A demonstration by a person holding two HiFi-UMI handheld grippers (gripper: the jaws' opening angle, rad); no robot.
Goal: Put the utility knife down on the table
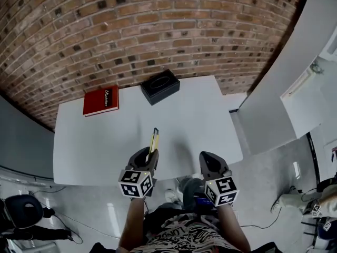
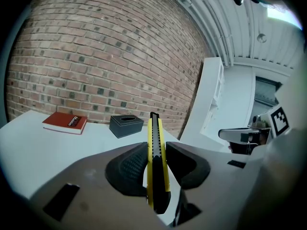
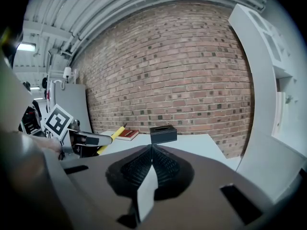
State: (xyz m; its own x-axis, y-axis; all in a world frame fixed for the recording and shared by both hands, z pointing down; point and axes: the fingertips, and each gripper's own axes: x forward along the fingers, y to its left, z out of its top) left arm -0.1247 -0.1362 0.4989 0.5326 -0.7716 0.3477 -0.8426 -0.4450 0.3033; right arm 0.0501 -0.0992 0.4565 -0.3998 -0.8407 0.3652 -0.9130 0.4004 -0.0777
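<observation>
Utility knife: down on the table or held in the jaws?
Held. The left gripper is shut on the utility knife, its jaws pressing both sides, the tip angled up above the table.

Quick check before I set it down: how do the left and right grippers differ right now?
The left gripper is clamped on the yellow utility knife; the right gripper holds nothing. The left's jaws are held apart by the knife body, the right's meet. Both sit at the table's near edge, aimed at the brick wall.
</observation>
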